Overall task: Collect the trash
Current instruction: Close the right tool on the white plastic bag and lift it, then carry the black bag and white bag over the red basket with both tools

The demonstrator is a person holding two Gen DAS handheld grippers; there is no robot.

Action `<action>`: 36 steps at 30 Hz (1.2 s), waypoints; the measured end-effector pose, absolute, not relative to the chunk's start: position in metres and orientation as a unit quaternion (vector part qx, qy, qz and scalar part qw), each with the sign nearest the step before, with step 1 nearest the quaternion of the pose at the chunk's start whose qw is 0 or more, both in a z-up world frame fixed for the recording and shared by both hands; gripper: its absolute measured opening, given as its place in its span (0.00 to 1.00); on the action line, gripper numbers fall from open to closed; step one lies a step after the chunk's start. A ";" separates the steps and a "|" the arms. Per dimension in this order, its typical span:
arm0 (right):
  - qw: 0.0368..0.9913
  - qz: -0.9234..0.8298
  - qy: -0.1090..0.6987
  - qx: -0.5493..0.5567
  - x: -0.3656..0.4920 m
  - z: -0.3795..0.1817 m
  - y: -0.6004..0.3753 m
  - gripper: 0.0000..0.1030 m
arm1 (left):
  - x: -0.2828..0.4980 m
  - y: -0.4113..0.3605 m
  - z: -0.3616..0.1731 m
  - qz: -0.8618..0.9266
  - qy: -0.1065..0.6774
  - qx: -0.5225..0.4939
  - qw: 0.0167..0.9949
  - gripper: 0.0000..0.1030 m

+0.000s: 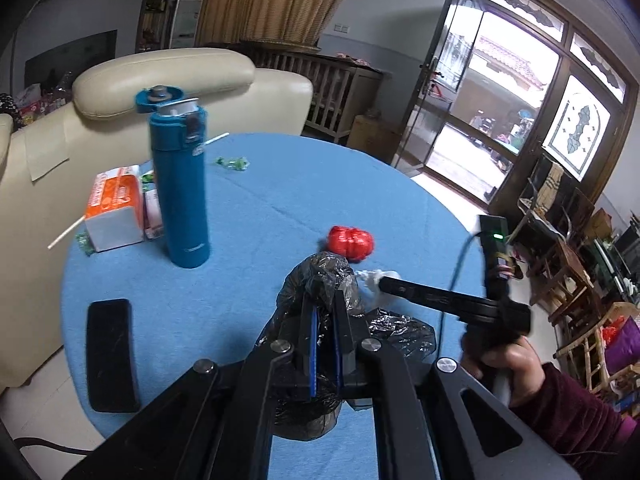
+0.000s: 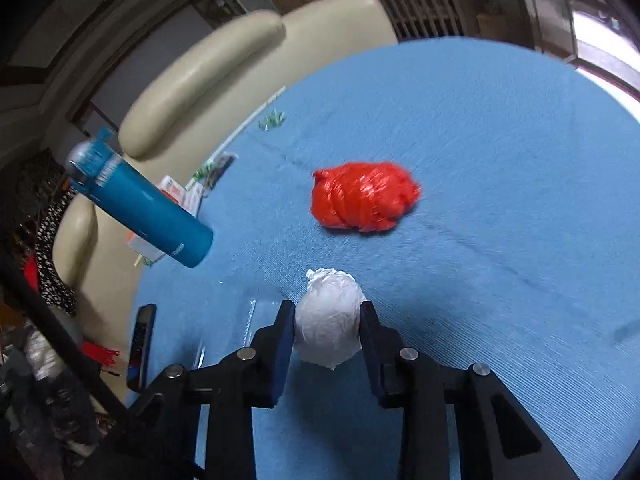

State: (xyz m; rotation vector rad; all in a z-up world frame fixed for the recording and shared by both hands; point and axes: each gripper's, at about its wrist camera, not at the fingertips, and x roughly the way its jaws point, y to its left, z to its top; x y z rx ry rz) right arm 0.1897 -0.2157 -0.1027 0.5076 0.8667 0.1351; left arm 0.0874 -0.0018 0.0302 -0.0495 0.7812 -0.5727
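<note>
My left gripper (image 1: 325, 300) is shut on a black plastic trash bag (image 1: 320, 280) and holds it up over the blue round table (image 1: 280, 200). My right gripper (image 2: 327, 312) is shut on a white crumpled plastic ball (image 2: 328, 320). In the left wrist view the right gripper (image 1: 384, 282) reaches in from the right beside the bag, with the white ball (image 1: 370, 278) at its tip. A red crumpled plastic bag (image 2: 364, 196) lies on the table beyond the ball; it also shows in the left wrist view (image 1: 352, 242).
A tall blue flask (image 1: 180, 188) with its lid open stands at the left. An orange and white tissue pack (image 1: 114, 208), green candy wrappers (image 1: 234, 162), a white straw (image 1: 66, 234) and a black phone (image 1: 111, 354) lie on the table. A cream sofa (image 1: 168, 80) stands behind.
</note>
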 end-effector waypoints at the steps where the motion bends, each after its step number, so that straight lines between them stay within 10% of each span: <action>1: 0.877 0.065 0.408 0.245 0.180 -0.097 -0.221 0.33 | 0.084 -0.006 0.032 -0.281 0.373 -0.024 0.884 0.07; 36: 0.934 0.002 0.224 0.279 -0.082 0.000 -0.341 0.33 | -0.045 -0.164 0.099 -0.352 0.265 0.123 0.889 0.07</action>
